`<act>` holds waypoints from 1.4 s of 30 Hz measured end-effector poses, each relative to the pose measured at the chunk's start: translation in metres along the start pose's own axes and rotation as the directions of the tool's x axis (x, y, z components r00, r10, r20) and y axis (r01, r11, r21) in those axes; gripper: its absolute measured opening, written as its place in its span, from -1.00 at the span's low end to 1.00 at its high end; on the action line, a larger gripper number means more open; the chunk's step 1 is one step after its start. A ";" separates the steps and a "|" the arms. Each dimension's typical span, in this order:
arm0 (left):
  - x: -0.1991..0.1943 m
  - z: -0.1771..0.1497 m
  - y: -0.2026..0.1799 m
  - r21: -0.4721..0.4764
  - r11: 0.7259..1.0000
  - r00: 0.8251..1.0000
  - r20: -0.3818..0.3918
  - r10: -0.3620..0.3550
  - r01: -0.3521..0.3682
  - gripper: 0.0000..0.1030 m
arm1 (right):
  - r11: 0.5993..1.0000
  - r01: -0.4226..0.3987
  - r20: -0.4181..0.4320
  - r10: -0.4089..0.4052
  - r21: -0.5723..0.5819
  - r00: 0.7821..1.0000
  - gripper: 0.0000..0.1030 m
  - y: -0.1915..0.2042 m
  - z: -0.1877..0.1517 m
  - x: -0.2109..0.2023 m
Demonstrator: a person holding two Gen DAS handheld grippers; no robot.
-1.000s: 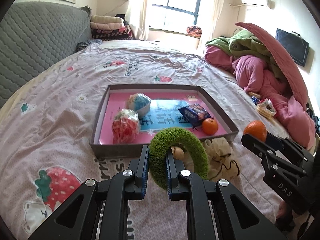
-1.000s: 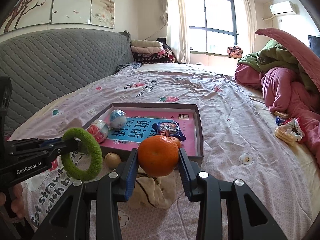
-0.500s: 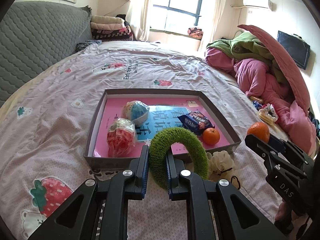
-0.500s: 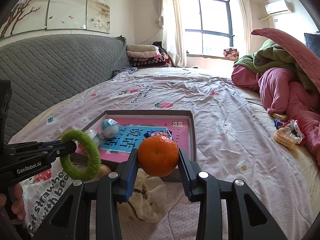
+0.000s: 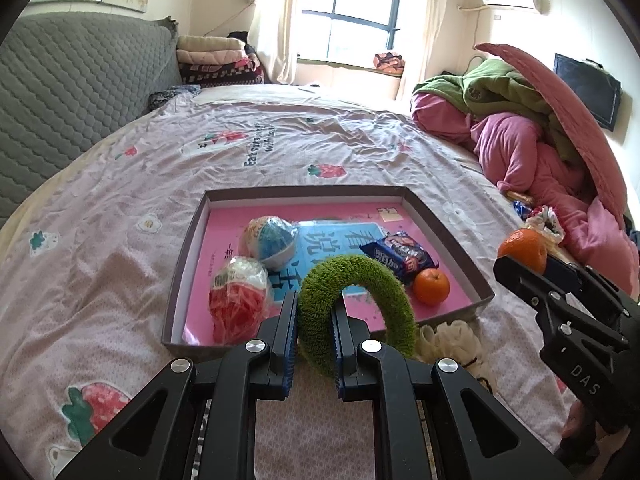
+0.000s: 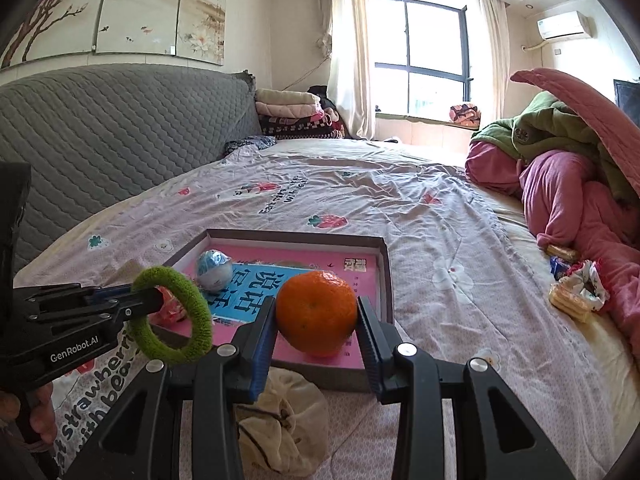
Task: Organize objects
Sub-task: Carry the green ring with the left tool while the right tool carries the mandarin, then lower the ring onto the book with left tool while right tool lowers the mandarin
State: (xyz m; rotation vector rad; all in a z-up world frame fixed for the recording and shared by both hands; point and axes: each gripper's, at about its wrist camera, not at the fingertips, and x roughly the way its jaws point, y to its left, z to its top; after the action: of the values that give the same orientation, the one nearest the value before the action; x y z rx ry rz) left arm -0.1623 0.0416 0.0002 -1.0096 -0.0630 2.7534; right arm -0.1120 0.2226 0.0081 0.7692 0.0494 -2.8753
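Observation:
My left gripper (image 5: 314, 316) is shut on a fuzzy green ring (image 5: 372, 292) and holds it above the near edge of a shallow box (image 5: 186, 256) with a pink floor. The ring shows in the right wrist view (image 6: 192, 312) too. My right gripper (image 6: 316, 320) is shut on an orange (image 6: 316, 312), also seen in the left wrist view (image 5: 522, 248), raised over the box's near right part (image 6: 386, 280). In the box lie a blue-white ball (image 5: 272, 236), a red-white packet (image 5: 238, 300), a blue snack pack (image 5: 396, 256) and a second orange (image 5: 431, 287).
A cream drawstring pouch (image 6: 280, 424) lies on the bedsheet just in front of the box. Pink and green bedding (image 5: 540, 128) is piled at the right, with snack wrappers (image 6: 576, 292) beside it. A grey quilted headboard (image 6: 100, 128) runs along the left.
Both grippers have lifted and moved forward toward the box with their loads. The small round thing beside the pouch has dropped out of sight.

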 end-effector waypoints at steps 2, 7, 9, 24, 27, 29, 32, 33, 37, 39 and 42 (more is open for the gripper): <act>0.001 0.003 -0.001 0.008 1.000 1.000 0.004 0.004 -0.004 -0.71 | 1.000 0.006 0.003 -0.006 -0.012 1.000 -0.24 0.001 0.001 0.003; 0.006 0.009 -0.002 0.015 1.000 1.000 0.005 0.008 -0.008 -0.71 | 1.000 0.013 -0.004 -0.013 -0.022 1.000 -0.24 -0.001 0.001 0.012; 0.010 0.010 -0.001 0.013 1.000 1.000 0.000 0.006 -0.006 -0.71 | 1.000 0.013 -0.008 -0.013 -0.021 1.000 -0.24 -0.003 0.002 0.016; 0.039 0.017 -0.001 0.004 1.000 1.000 -0.029 -0.010 0.010 -0.71 | 0.998 0.054 -0.077 -0.055 -0.009 0.996 -0.24 -0.018 0.001 0.050; 0.042 0.017 -0.001 0.003 1.000 0.999 -0.030 -0.017 0.017 -0.71 | 0.998 0.064 -0.090 -0.064 -0.013 0.994 -0.24 -0.019 0.000 0.055; 0.044 0.018 -0.001 0.006 1.000 0.999 -0.031 -0.015 0.016 -0.71 | 0.998 0.065 -0.085 -0.066 -0.013 0.994 -0.24 -0.019 0.001 0.054; 0.049 0.019 -0.002 0.007 1.000 0.999 -0.041 -0.014 0.014 -0.71 | 0.998 0.066 -0.087 -0.067 -0.017 0.994 -0.24 -0.020 0.001 0.056; 0.050 0.019 -0.001 0.003 1.000 0.999 -0.044 -0.015 0.015 -0.71 | 0.998 0.066 -0.088 -0.068 -0.017 0.994 -0.24 -0.021 0.002 0.057; 0.054 0.018 0.000 0.002 1.000 0.999 -0.049 -0.012 0.012 -0.71 | 0.998 0.069 -0.094 -0.070 -0.016 0.993 -0.24 -0.022 0.001 0.060; 0.054 0.018 0.001 0.000 1.000 0.999 -0.051 -0.010 0.010 -0.71 | 0.997 0.075 -0.094 -0.076 -0.016 0.993 -0.24 -0.022 0.001 0.061; 0.058 0.019 0.002 0.003 1.000 0.998 -0.056 -0.005 0.005 -0.71 | 0.997 0.078 -0.099 -0.080 -0.017 0.992 -0.24 -0.022 0.000 0.064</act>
State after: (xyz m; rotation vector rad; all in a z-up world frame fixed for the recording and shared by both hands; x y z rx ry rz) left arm -0.2178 0.0528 -0.0225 -1.0831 -0.0528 2.7183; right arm -0.1706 0.2350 -0.0243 0.9284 0.1136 -2.9050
